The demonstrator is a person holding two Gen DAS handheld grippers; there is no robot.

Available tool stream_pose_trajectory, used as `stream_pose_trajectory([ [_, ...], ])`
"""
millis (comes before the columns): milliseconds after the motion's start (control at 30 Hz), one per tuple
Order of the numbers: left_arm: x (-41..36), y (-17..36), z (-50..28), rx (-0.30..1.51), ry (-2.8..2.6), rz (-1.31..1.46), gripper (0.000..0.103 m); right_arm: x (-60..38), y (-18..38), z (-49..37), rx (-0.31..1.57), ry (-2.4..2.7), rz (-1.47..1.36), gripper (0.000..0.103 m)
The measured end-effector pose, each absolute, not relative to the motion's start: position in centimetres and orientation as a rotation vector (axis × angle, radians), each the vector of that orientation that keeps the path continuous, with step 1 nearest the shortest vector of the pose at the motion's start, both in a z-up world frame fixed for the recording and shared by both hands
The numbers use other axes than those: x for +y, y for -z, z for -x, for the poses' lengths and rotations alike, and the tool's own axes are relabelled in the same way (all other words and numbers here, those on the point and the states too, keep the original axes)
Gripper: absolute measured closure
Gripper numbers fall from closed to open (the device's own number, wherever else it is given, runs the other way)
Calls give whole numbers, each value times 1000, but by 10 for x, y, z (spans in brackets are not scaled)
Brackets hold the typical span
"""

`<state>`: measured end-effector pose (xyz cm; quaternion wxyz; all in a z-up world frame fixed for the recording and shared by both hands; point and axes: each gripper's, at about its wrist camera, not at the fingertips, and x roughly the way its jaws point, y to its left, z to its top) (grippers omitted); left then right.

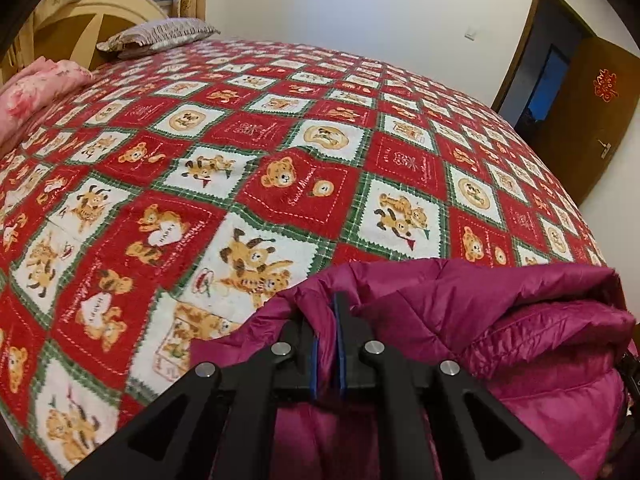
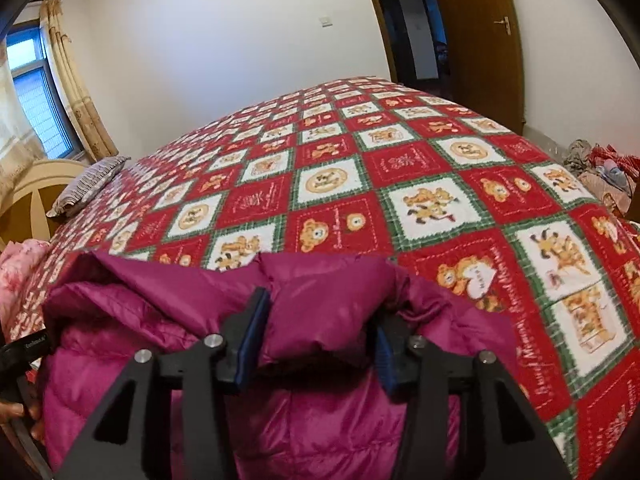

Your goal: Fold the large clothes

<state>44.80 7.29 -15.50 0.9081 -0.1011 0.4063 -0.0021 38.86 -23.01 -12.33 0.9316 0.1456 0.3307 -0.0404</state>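
A magenta quilted puffer jacket [image 1: 500,320] is bunched up at the near edge of the bed, held above the red bear-print bedspread [image 1: 240,160]. My left gripper [image 1: 326,320] is shut on a thin fold of the jacket at its left end. In the right wrist view the jacket [image 2: 200,320] fills the lower frame. My right gripper [image 2: 324,320] has its jaws wide apart with a thick roll of jacket fabric between the blue pads [image 2: 250,332]. The left gripper's body shows at the far left [image 2: 24,352].
The bedspread [image 2: 400,184] covers the whole bed. A grey pillow [image 1: 160,34] and a pink quilt [image 1: 36,84] lie by the headboard at left. A wooden door [image 1: 580,120] stands open at right. A pile of clothes [image 2: 600,168] lies beyond the bed's right side.
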Motion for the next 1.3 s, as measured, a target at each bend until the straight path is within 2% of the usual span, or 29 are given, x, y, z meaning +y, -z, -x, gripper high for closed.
stream_pose_trajectory([
  [467,63,163,-449,812,-28,161,96,-233,134,-398,706,76,-322,49],
  [667,116,135,-448,906,92,420,94,-244,126,-393,727,12,-402,47],
  [800,150,92,-435,859,221,579,90,-259,100,-371,663,2,-505,44],
  [900,143,64,-420,793,241,506,81,-257,70,-352,581,-23,-500,44],
  [967,135,54,-412,751,267,465,67,-245,52,-343,540,-35,-437,44],
  [1033,136,51,-410,728,290,492,35,-223,39,-342,541,-69,-337,44],
  [1067,138,51,-409,711,294,522,28,-214,37,-343,554,-85,-294,47],
  [1100,142,50,-407,680,308,571,28,-198,36,-346,577,-97,-214,54],
  [1167,152,51,-411,660,335,644,27,-174,37,-351,599,-101,-81,60],
  [1233,160,52,-416,661,291,703,26,-160,39,-356,607,-113,-5,60],
  [1300,146,52,-424,701,210,622,26,-147,42,-370,612,-140,17,60],
])
